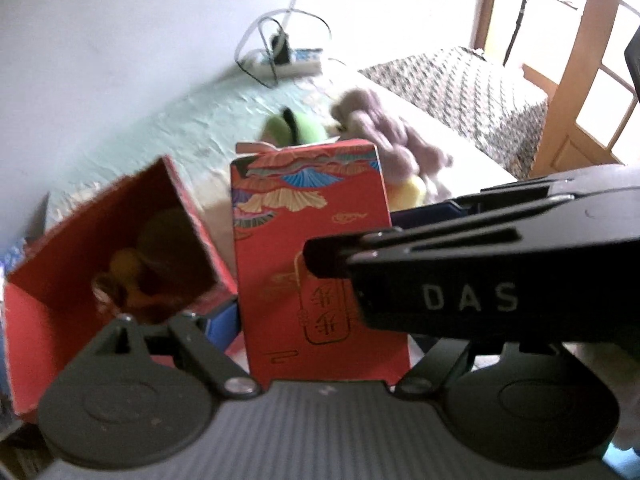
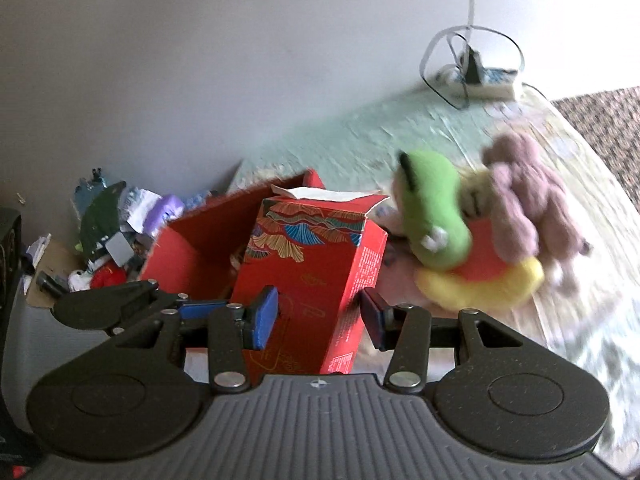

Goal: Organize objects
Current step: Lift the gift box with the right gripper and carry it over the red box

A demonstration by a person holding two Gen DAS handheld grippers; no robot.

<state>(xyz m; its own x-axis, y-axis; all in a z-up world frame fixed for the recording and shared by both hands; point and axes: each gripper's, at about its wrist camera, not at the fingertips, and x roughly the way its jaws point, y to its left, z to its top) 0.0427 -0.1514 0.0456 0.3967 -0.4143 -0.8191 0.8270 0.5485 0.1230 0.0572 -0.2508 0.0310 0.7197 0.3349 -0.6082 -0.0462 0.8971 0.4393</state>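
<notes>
A tall red carton [image 2: 316, 272] with fan patterns stands upright between the blue pads of my right gripper [image 2: 320, 316], which is shut on it. The carton fills the middle of the left wrist view [image 1: 316, 256], and the right gripper's black body [image 1: 480, 276] crosses in front of it from the right. Left of the carton lies an open red box [image 1: 112, 248] tipped on its side, with something yellowish inside. My left gripper's fingers are hidden. A pile of plush toys, green [image 2: 434, 216], mauve [image 2: 528, 208] and yellow [image 2: 480, 284], lies to the right.
The surface is covered with a pale green cloth [image 2: 360, 136]. A white power strip [image 2: 484, 82] with cables sits at the far wall. A cardboard box of clutter [image 2: 108, 236] stands at the left. A patterned cushion [image 1: 472, 88] and a wooden door frame [image 1: 580, 72] are at the right.
</notes>
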